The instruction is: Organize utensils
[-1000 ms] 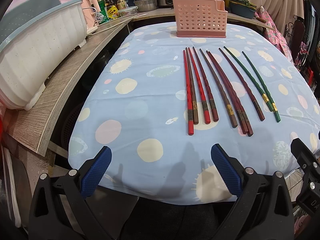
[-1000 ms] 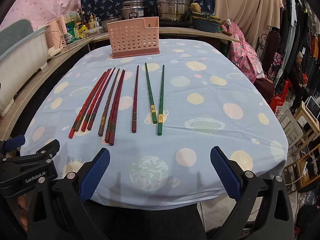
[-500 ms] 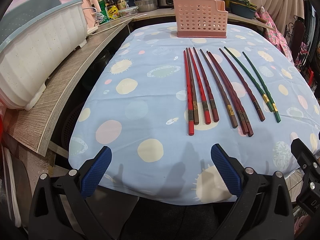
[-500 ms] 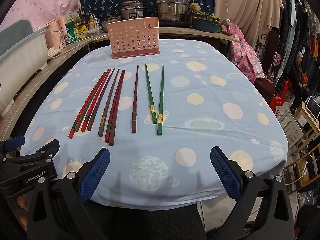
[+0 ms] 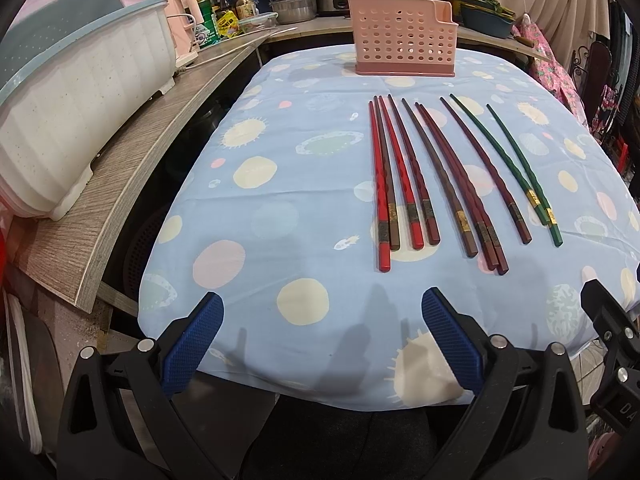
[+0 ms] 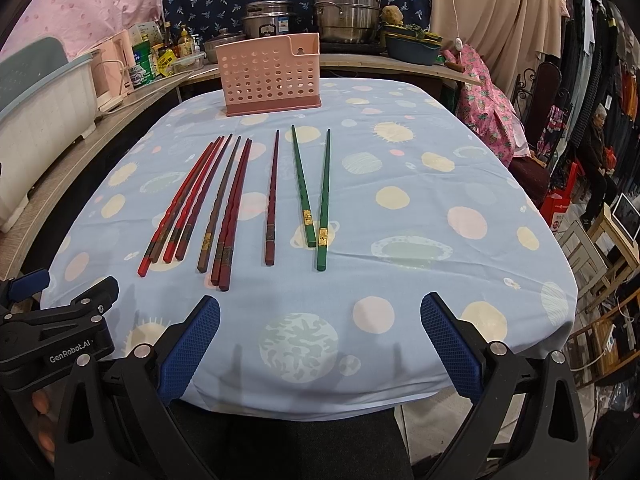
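Blue dotted cloth covers the table (image 5: pixel 280 208), and nothing on it differs from the views a second and half a second ago: no chopstick has shifted and neither gripper has advanced. Ten chopsticks lie side by side, thick ends near, tips pointing far. From the left come a cluster of four red and brown chopsticks (image 5: pixel 394 176), then three dark brown-red ones (image 5: pixel 456 184), a single maroon chopstick (image 6: pixel 272 200) lying apart, and a green pair (image 6: pixel 314 192) on the right, crossed near their thick ends. The pink perforated holder (image 6: pixel 272 78) stands upright at the far edge, well apart from the tips; its inside is hidden. The left gripper (image 5: pixel 322 336) hovers over the near edge, spread wide and holding nothing. The right gripper (image 6: pixel 320 338), just beside it, is likewise released and empty. The unchanged scene suggests the sorting has not begun; every chopstick likely remains to be picked up and stood in the holder.
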`<state>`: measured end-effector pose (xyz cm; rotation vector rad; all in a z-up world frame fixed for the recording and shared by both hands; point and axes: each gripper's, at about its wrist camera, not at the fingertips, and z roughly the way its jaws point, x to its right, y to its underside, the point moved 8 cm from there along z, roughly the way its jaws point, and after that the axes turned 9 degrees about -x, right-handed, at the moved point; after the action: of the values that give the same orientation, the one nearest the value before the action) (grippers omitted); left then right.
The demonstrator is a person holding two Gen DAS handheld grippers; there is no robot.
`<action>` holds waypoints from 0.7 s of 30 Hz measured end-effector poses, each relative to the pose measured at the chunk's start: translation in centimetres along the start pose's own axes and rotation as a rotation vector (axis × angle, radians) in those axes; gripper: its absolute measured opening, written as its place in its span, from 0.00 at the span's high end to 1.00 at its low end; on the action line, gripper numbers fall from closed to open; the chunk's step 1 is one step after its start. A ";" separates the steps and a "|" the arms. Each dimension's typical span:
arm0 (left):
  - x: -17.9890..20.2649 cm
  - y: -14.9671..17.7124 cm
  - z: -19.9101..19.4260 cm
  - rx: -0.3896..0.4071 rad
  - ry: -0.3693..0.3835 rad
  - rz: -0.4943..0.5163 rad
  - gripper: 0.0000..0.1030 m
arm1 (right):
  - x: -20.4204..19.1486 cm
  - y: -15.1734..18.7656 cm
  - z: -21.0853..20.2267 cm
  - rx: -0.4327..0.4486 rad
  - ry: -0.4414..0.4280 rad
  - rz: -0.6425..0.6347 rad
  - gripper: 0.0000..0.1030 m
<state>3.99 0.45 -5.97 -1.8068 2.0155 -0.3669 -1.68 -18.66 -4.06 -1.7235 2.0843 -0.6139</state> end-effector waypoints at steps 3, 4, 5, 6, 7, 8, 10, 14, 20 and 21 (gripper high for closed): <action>0.0 0.0 0.0 0.000 0.000 0.000 0.08 | 0.0 0.0 0.0 0.001 0.000 0.000 0.07; 0.0 0.0 0.0 0.000 0.000 0.000 0.08 | 0.0 0.0 0.0 0.001 0.000 0.000 0.07; 0.0 0.0 0.0 0.000 0.000 0.000 0.08 | 0.0 0.0 0.0 0.000 -0.001 0.000 0.07; 0.0 0.0 0.0 0.000 0.000 0.000 0.08 | 0.1 0.0 -0.1 0.000 -0.001 0.000 0.07; 0.0 0.0 0.0 0.000 0.000 0.000 0.08 | 0.0 0.0 0.0 0.001 0.000 0.000 0.07; 0.0 0.0 0.0 0.000 0.000 0.000 0.08 | 0.1 0.0 -0.1 0.001 0.000 0.000 0.07; 0.0 0.0 0.0 -0.001 0.000 0.000 0.08 | 0.0 0.0 0.0 0.001 0.001 0.000 0.07; 0.0 0.0 0.0 0.000 0.000 0.000 0.08 | 0.0 0.0 0.0 0.001 0.000 0.000 0.07; -0.3 -0.1 -0.1 -0.002 0.001 0.000 0.08 | 0.0 -0.1 0.1 -0.005 -0.001 0.003 0.07; -0.3 -0.1 -0.1 -0.003 0.000 0.000 0.08 | 0.0 -0.1 0.2 -0.006 -0.002 0.003 0.07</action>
<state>4.10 0.73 -5.80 -1.8083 2.0173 -0.3645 -1.45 -18.65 -4.15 -1.7230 2.0896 -0.6053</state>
